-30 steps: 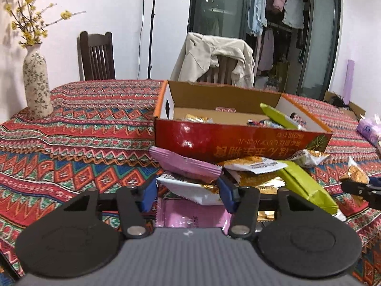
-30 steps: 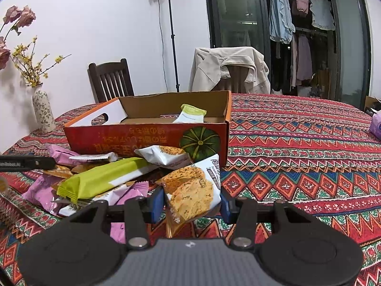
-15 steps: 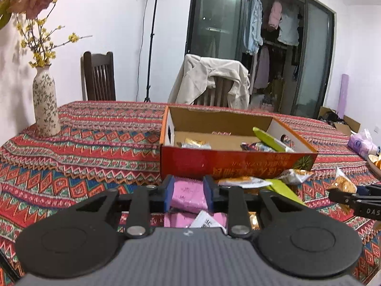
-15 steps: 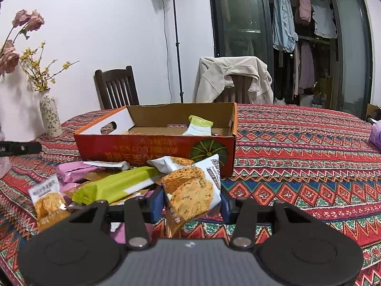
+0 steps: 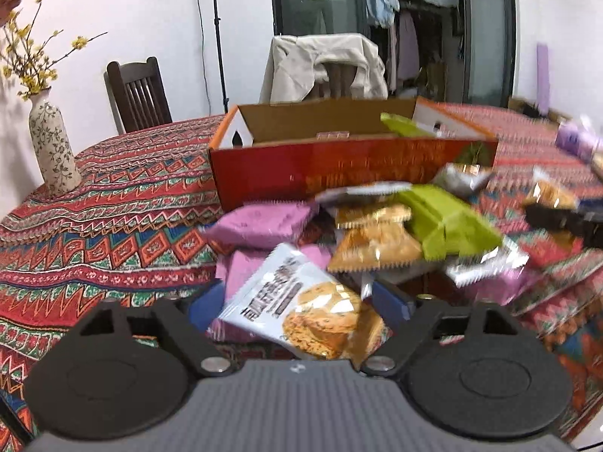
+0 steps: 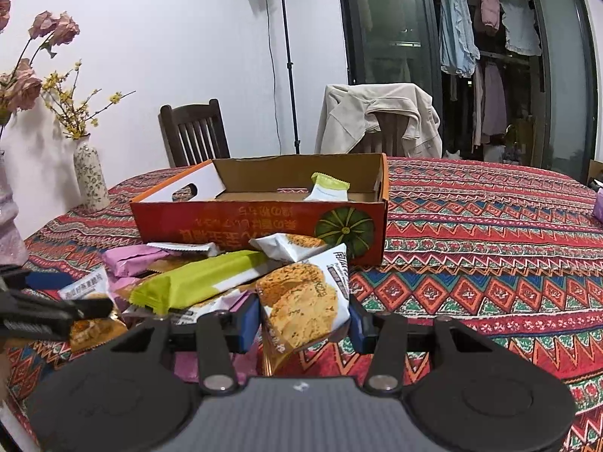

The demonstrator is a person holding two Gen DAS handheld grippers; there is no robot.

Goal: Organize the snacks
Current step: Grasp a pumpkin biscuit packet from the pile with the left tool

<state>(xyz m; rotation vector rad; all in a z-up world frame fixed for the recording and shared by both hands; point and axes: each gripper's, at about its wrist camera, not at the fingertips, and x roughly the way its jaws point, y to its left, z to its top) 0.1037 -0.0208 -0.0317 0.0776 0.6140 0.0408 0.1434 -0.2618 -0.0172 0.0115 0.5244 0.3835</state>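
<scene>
An open red cardboard box (image 5: 350, 173) (image 6: 264, 222) stands on the table with a few snacks inside. A pile of snack packets lies in front of it: pink (image 5: 260, 222), green (image 5: 448, 222) (image 6: 203, 278), golden (image 5: 373, 245). My left gripper (image 5: 297, 307) is open around a white cookie packet (image 5: 297, 309) that lies between its fingers, at the pile's near side. My right gripper (image 6: 305, 318) is shut on another white cookie packet (image 6: 305, 301), held upright at the right of the pile. The left gripper shows in the right view (image 6: 56, 309).
A patterned red tablecloth (image 6: 471, 248) covers the table. A floral vase (image 5: 52, 147) (image 6: 90, 177) stands at the far left. Two chairs (image 6: 196, 132), one draped with a beige jacket (image 6: 380, 116), stand behind the table. A purple packet (image 5: 576, 143) lies at the far right.
My left gripper has opened wide and now has a white cookie packet between its fingers instead of the pink packet. My right gripper keeps hold of its cookie packet and has risen slightly.
</scene>
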